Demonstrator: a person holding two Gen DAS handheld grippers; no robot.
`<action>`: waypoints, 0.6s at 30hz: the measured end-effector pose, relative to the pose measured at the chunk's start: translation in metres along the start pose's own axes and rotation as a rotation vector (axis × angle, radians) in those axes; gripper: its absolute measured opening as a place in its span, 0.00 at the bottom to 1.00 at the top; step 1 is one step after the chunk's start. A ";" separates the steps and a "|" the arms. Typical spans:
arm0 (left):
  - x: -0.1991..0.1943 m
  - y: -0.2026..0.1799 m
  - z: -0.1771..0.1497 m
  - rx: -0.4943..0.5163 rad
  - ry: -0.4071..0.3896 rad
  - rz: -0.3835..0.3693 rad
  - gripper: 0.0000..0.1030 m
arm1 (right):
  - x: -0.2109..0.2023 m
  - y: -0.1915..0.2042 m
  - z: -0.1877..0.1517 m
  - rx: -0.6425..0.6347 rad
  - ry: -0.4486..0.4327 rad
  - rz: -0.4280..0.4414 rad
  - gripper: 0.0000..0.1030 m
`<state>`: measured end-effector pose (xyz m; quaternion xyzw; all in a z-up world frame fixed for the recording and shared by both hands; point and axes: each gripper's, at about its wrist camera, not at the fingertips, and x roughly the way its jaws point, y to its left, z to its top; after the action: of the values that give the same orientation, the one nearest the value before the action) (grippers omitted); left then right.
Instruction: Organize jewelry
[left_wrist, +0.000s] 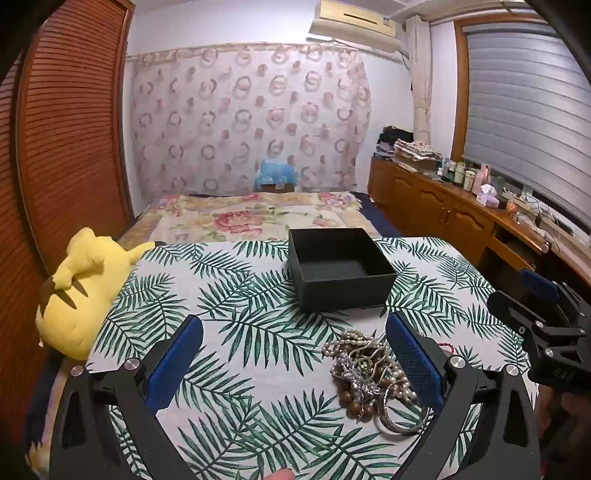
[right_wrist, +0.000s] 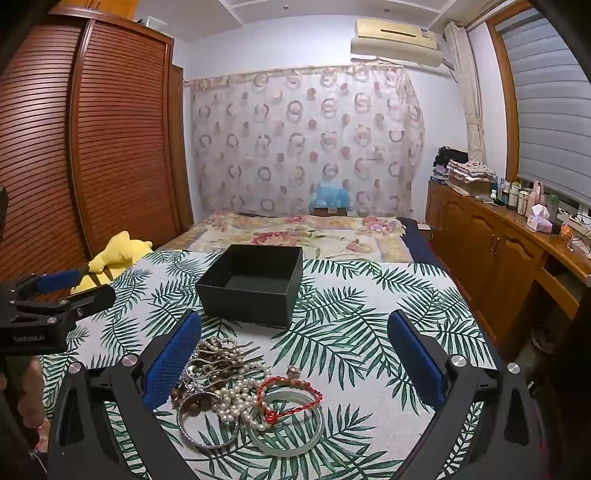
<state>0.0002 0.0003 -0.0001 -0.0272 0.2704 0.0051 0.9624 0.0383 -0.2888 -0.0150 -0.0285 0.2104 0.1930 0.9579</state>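
The jewelry heap (right_wrist: 240, 395) lies just ahead of the right gripper (right_wrist: 295, 365), toward its left finger; both it and the left gripper (left_wrist: 295, 365) gape empty, black box (right_wrist: 251, 288) beyond.

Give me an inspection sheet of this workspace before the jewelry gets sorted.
Surface: leaf-print cloth, flat.
Job's things: black box open, empty; jewelry pile tangled in front of it, with pearl strands, wooden beads, silver bangle, red cord bracelet, pale bangle.
Clutter: yellow plush toy at cloth's left edge.
Grippers: left gripper and right gripper, jaws open, holding nothing.
Cables: some on the sideboard.
Surroundings: bed, curtain, wardrobe.
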 end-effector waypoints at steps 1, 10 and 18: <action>0.000 0.000 0.000 0.000 -0.002 0.000 0.93 | 0.000 0.000 0.000 0.002 0.000 0.000 0.98; 0.000 0.000 0.000 0.004 -0.005 0.003 0.93 | -0.001 -0.001 0.001 0.006 -0.001 0.003 0.98; 0.000 0.000 0.000 0.004 -0.009 0.002 0.93 | -0.002 -0.001 0.001 0.009 -0.004 0.003 0.98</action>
<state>-0.0001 0.0002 0.0001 -0.0250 0.2662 0.0056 0.9636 0.0376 -0.2898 -0.0137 -0.0235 0.2094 0.1937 0.9582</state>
